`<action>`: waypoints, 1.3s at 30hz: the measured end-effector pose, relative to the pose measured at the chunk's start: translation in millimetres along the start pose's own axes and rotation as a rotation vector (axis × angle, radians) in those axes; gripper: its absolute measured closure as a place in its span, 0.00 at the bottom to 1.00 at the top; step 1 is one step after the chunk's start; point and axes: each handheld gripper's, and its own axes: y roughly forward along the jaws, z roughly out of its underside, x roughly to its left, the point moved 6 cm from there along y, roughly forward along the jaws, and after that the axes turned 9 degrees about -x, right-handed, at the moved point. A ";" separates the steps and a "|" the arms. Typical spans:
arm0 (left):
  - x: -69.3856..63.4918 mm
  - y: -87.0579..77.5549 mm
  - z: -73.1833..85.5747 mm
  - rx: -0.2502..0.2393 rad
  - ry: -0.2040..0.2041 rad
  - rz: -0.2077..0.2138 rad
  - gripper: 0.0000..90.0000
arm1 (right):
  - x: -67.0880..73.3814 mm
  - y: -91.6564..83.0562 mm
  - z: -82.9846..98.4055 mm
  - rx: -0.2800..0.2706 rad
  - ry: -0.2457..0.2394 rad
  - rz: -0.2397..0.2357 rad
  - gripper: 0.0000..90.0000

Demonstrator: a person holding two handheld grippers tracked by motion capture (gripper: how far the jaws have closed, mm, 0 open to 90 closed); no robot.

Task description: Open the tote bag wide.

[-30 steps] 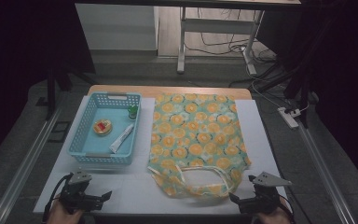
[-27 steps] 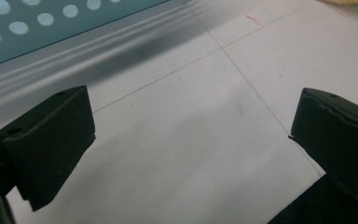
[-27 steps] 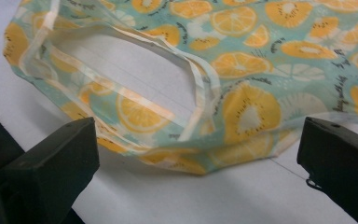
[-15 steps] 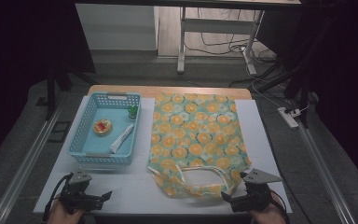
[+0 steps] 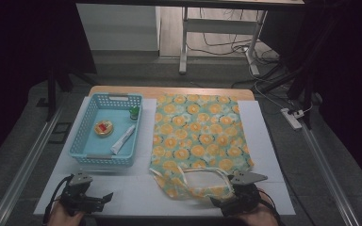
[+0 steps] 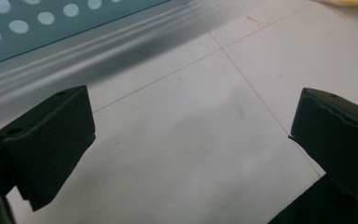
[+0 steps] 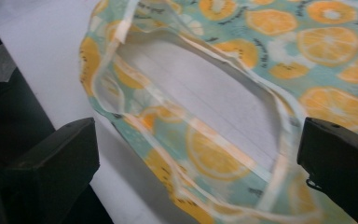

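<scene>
- Tote bag [image 5: 200, 141] with an orange-slice print: flat on the white table [image 5: 268, 155], right of the middle, bottom toward the far edge, mouth and handles [image 5: 202, 181] toward the near edge.
- Right gripper [image 5: 221, 203] near the table's near edge, just beside the bag's mouth; jaws wide apart, empty, aimed at the handle loop in the right gripper view, where the bag [image 7: 242, 107] lies close ahead.
- Left gripper [image 5: 104, 197] by the near left corner, resting low over bare table [image 6: 191, 121]; jaws also wide apart, nothing between them.
- Blue basket [image 5: 86, 141] at the left side, well apart from the bag, with a small round tin [image 5: 103, 128], a white tube [image 5: 123, 140] and a little green bottle [image 5: 134, 112] inside.
- Likely step in hand: taking hold of the bag's mouth to open it.
- To do it well: slide one jaw under the top layer of the hem only, other jaw above, then close; pinching both layers would keep the mouth shut.
- Better to catch the hem beside the handle than the loose handle loop, which would lift without opening the cloth.
- Low, flat approach advised, so the thin cloth bunches less ahead of the jaw.
- Left gripper free to pin or lift the opposite side of the mouth.
</scene>
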 end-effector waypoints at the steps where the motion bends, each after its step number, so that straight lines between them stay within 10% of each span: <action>1: 0.0 0.0 -0.1 -0.002 -0.002 0.000 0.00 | 0.0 0.0 0.0 0.000 0.000 0.000 0.00; 10: 0.1 0.1 -0.3 0.000 -0.004 0.000 0.00 | 19.3 17.4 -3.4 0.037 -0.060 -0.075 0.11; 23: -0.1 0.4 -0.1 0.001 -0.001 -0.002 0.00 | 26.6 21.0 -9.6 0.073 -0.116 -0.175 0.95; 39: 0.2 0.6 0.0 0.004 -0.001 -0.001 0.01 | 10.1 17.0 -46.2 -0.007 -0.074 -0.201 0.99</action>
